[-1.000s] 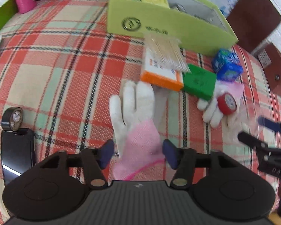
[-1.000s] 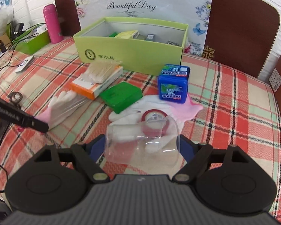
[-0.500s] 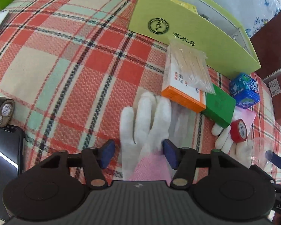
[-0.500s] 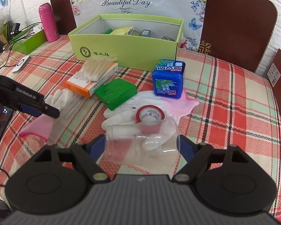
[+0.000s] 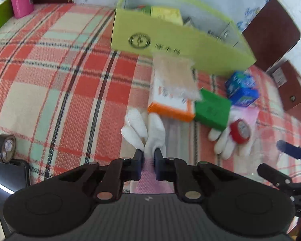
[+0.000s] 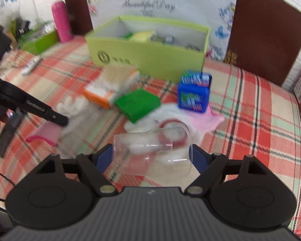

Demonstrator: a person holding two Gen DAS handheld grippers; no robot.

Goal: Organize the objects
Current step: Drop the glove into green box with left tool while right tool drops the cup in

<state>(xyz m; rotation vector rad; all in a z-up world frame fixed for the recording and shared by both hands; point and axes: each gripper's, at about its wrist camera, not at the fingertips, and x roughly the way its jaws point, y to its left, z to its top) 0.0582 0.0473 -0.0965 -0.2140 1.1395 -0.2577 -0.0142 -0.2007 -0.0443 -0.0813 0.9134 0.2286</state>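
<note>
Both jaws gripping: left gripper on white glove, right gripper around clear cup, bare plaid cloth leftward

Left of the lime-green cardboard box the plaid tablecloth lies open (orange-edged carton crowds its front).
</note>
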